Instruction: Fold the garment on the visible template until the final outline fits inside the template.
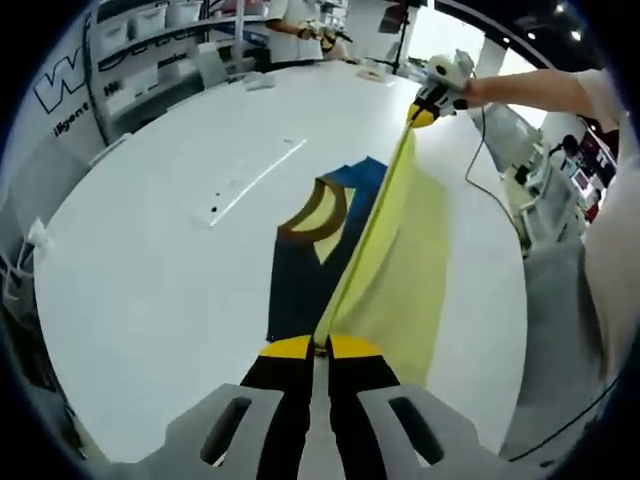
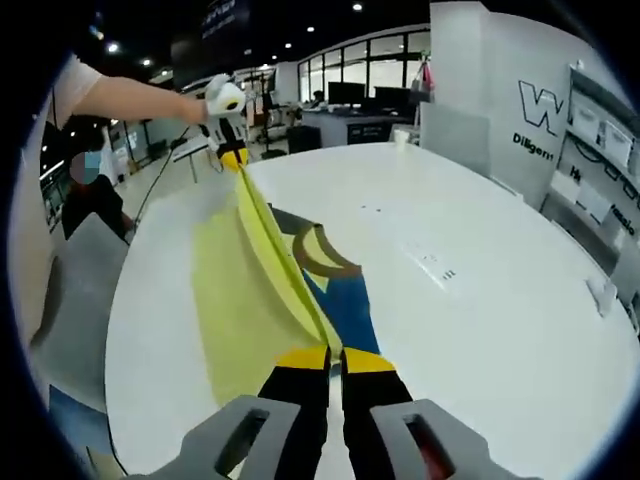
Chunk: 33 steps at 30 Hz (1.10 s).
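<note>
Jaws of the left gripper (image 1: pixel 321 348) sit closed at the bottom of the left gripper view, yellow tips pinching one end of a yellow fabric edge of the garment (image 1: pixel 400 260). Same picture in the right gripper view: right gripper (image 2: pixel 334 352) jaws pressed together on the other end of that edge. Garment (image 2: pixel 250 300) is pale yellow with a blue panel (image 1: pixel 310 270) and a brown-trimmed neckline (image 1: pixel 315 215); the gripped edge is pulled up taut as a straight ridge between the two grippers, yellow cloth hanging from it down to the counter. Blue part with the neckline lies flat on the white counter (image 1: pixel 150 270), beside the lifted fold. Garment sits toward one side of the counter, nearer the rounded edge where the person stands than the middle. In the left gripper view the right gripper (image 1: pixel 440 90) appears at the far end of the ridge, held by a bare arm (image 1: pixel 540 90) coming in from the right; in the right gripper view the left gripper (image 2: pixel 225 105) is at the far end, arm (image 2: pixel 130 100) from the left. Thin faint line markings (image 1: pixel 255 180) on the counter well apart from the garment; cannot tell whether they are the template. Shelving with bins (image 1: pixel 150 45) and a wall with lettering (image 2: pixel 540 125) past the far counter edge.
</note>
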{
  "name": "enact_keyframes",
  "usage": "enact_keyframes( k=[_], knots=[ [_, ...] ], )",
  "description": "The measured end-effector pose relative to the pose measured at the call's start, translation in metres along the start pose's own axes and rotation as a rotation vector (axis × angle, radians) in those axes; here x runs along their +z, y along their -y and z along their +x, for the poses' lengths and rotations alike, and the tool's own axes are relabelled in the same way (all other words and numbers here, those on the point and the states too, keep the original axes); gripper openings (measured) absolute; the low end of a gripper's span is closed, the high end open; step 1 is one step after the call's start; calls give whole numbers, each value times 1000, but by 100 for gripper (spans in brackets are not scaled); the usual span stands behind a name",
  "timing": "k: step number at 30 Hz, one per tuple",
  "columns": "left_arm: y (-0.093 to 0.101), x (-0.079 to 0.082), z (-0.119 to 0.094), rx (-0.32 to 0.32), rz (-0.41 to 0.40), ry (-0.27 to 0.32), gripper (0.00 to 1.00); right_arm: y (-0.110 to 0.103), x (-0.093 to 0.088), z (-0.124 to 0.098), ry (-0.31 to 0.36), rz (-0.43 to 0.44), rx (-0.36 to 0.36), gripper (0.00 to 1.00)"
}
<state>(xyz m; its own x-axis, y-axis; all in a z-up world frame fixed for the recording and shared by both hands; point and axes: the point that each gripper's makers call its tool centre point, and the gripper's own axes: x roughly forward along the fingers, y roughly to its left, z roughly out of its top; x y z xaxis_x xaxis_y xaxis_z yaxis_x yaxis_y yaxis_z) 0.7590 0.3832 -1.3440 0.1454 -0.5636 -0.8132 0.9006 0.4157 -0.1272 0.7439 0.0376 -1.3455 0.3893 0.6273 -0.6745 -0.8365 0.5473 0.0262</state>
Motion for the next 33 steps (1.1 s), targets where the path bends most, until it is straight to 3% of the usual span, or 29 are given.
enact_keyframes(
  k=[13, 22, 26, 33],
  knots=[
    [-37, 8, 26, 2, -107, 4, 4, 31, -7, 22, -22, 94, -16, 0],
    [-54, 8, 47, -7, -242, -16, 4, 45, -18, 44, -59, 192, -21, 0],
    [-59, 1, 57, -7, -291, -43, 4, 47, -24, 53, -83, 223, -23, 0],
    [-68, -5, 67, -10, -428, -40, 4, 53, -33, 65, -108, 284, -31, 0]
  ],
)
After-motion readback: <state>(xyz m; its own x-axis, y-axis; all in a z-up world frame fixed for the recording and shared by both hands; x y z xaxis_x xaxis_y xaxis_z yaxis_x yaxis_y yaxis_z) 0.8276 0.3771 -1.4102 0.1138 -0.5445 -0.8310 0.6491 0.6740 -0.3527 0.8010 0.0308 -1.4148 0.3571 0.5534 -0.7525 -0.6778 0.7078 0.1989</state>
